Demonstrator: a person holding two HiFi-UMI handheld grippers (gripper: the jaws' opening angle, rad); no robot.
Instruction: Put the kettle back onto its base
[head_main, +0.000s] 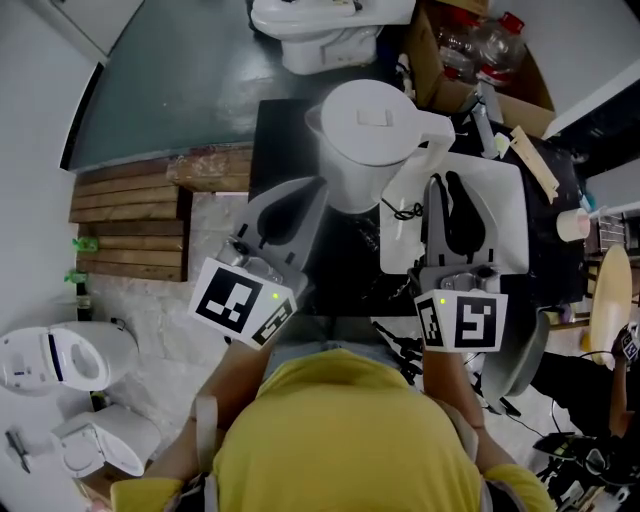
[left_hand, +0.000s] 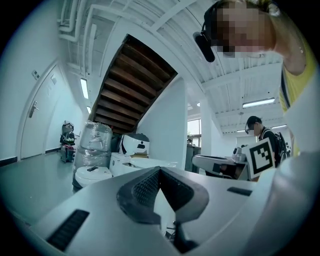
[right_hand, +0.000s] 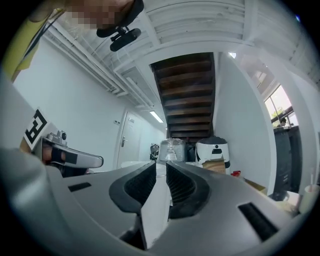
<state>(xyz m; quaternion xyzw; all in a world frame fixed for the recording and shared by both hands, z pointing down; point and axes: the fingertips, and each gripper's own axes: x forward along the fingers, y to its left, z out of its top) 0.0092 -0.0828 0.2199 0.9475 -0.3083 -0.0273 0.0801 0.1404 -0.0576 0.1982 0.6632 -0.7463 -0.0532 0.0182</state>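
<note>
The white kettle (head_main: 362, 140) is seen from above at the near edge of a black table (head_main: 285, 125), its handle (head_main: 432, 135) pointing right. My right gripper (head_main: 440, 182) reaches level at that handle. In the right gripper view a white slab, the handle (right_hand: 156, 205), is pinched between the dark ribbed pads (right_hand: 181, 187) of the right gripper (right_hand: 161, 172). My left gripper (head_main: 314, 192) sits by the kettle's lower left side. In its own view the left gripper (left_hand: 160, 172) has its pad tips meeting. I cannot make out the kettle's base.
A white board (head_main: 500, 215) lies under the right gripper, with a thin cable (head_main: 404, 211) on it. A cardboard box of bottles (head_main: 480, 45) stands at the back right and a paper cup (head_main: 573, 225) at the right. White toilets (head_main: 320, 30) and a wooden pallet (head_main: 130, 220) are on the floor.
</note>
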